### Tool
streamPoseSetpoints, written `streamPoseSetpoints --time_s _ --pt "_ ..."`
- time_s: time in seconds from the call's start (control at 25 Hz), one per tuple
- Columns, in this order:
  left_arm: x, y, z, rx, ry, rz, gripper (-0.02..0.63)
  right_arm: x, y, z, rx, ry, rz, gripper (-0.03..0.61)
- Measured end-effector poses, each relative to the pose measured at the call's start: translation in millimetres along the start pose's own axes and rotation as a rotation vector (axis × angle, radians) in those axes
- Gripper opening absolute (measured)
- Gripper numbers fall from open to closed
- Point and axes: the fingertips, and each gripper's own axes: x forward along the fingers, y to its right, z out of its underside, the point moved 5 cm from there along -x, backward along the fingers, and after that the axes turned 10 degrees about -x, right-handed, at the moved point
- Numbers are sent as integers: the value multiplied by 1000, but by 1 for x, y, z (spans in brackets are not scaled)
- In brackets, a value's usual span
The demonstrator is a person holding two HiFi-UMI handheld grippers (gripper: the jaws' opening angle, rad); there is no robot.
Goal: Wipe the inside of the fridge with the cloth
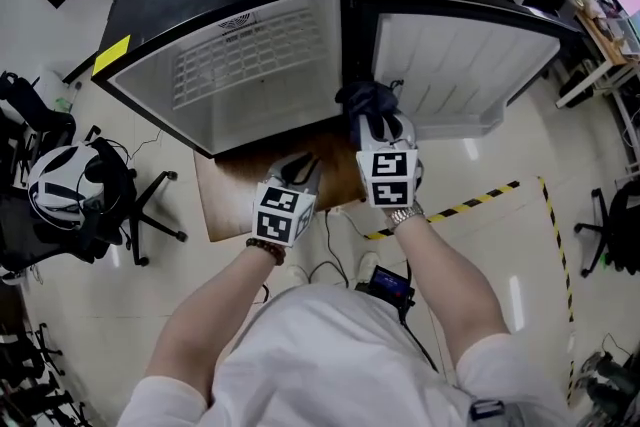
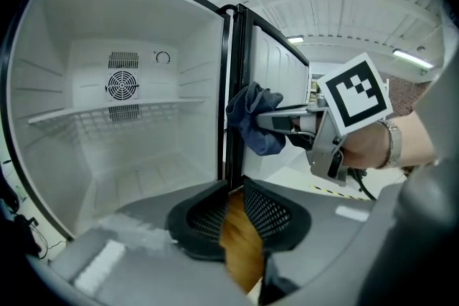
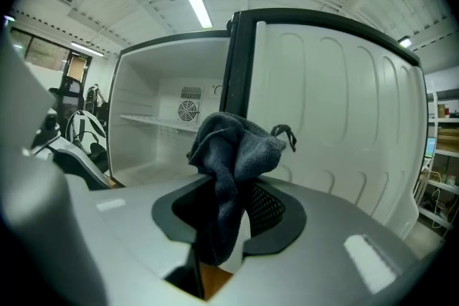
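Cloth is the dark bunched-up rag. In the head view it's pinched at the tip of the right hand-held gripper, up against the black edge where the open fridge meets its door. So it's at the mouth, not on an inner wall yet. Meanwhile the left hand-held gripper hangs lower, over the wooden board the fridge sits on.

Left gripper view: its jaws stand a narrow slit apart and only the board shows through the gap, so it's empty. Past them is the white cavity with a wire shelf and a fan grille on the back wall. The cloth is off to the right in the other gripper's tips, just beside the cavity's door-side edge.

Right gripper view: jaws clamped on the lower part of the cloth. The rest flops up and over in a wad, with a little loop poking out at top right.

Handling guess: it's soft, light and limp, so it won't hold a shape or push back. I'd keep the hold low on the bundle like this, so a fat pad sticks out front to press on the plastic. A grip on a thin corner would probably just let it trail or slip out when dragged.
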Motion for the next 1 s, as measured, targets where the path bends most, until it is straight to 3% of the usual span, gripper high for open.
streamPoseSetpoints --time_s 0.36,1.0 --pt "17 20 -4 5 -10 -13 72 -13 42 28 1 -20 34 114" --pt "73 68 -12 -15 -22 1 72 -30 184 85 6 -105 190 114"
